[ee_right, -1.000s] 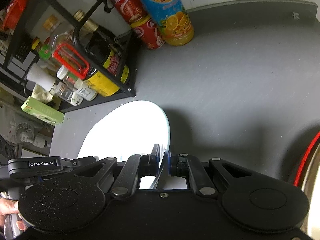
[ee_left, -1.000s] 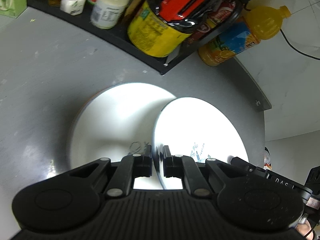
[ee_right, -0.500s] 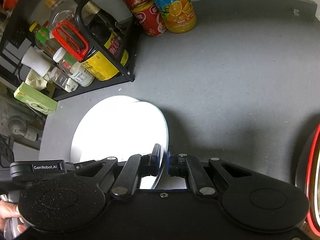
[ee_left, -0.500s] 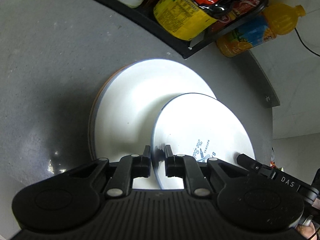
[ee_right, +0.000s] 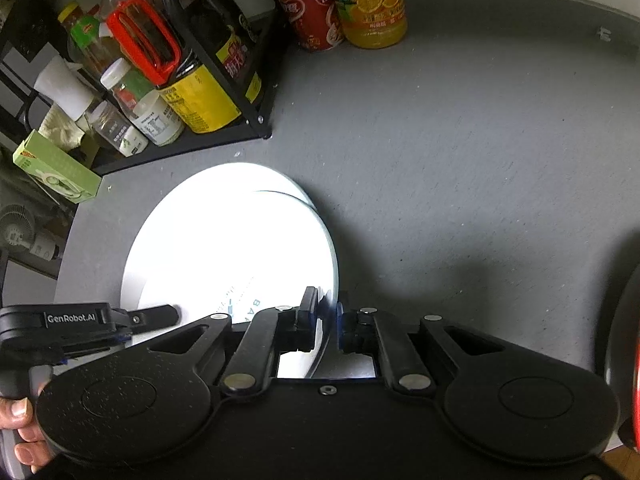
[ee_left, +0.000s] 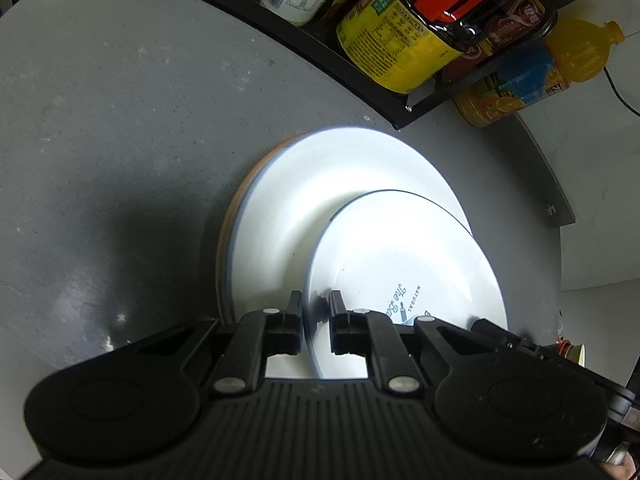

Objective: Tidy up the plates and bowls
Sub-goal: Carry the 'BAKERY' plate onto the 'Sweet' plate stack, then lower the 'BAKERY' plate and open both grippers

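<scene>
A small white plate (ee_left: 400, 264) with blue print is held by its rim from both sides. My left gripper (ee_left: 316, 316) is shut on its near left edge. At the opposite edge my right gripper (ee_right: 326, 316) is shut on the same small plate (ee_right: 240, 248). The plate is tilted and overlaps a larger white plate (ee_left: 320, 184), which lies on an orange-rimmed plate (ee_left: 224, 240) on the grey counter. From the right wrist, the large plate (ee_right: 224, 176) shows only as a bright rim behind the small one. Whether the two plates touch is unclear.
A black rack (ee_right: 224, 148) of bottles and jars stands just behind the plates. Beside it are an orange juice bottle (ee_right: 372, 8) and red cans (ee_right: 312, 16). A green box (ee_right: 56, 168) sits at the left. A red-rimmed dark dish (ee_right: 628, 340) lies at the right edge.
Both grippers have carried the small plate further over the stacked plates and lowered it. It now overlaps the large plate more. Both grips are unchanged.
</scene>
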A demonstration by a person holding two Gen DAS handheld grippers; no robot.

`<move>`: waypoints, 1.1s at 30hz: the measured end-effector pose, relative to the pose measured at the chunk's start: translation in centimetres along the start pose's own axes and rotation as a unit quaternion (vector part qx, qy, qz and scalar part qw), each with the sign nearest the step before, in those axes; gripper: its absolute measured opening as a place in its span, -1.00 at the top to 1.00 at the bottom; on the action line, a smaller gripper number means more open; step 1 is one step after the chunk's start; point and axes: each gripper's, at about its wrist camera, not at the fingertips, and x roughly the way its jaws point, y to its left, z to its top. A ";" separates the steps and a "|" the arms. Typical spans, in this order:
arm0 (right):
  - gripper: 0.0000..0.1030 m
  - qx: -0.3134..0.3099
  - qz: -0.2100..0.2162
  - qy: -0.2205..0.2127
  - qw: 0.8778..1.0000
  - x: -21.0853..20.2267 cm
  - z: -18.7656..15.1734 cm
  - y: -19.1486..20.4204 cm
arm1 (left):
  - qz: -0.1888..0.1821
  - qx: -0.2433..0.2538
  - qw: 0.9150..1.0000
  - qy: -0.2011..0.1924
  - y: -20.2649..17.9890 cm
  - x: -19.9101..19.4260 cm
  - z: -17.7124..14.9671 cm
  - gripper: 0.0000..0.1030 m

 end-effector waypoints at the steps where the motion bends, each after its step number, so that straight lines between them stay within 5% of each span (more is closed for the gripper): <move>1: 0.82 -0.002 0.001 0.002 1.000 0.1 -0.1 0.1 | 0.005 -0.001 1.000 -0.002 0.1 -0.1 0.1 0.80; 17: 0.47 0.009 -0.014 0.006 1.000 0.1 0.1 0.8 | 0.045 0.029 0.998 -0.037 -0.3 -0.8 1.9 0.78; 24: 0.08 0.027 -0.015 -0.027 0.999 -3.1 -0.2 0.0 | 0.084 0.065 0.994 -0.035 -2.1 -1.0 2.2 0.74; 28: -0.04 0.038 -0.011 -0.044 0.998 -4.9 -0.8 -0.4 | 0.096 0.080 0.991 -0.044 -3.0 -2.3 2.4 0.39; 33: -0.43 0.044 -0.007 -0.066 0.997 -7.7 -1.3 -1.5 | 0.085 0.103 0.990 -0.054 -5.4 -4.2 2.0 -0.12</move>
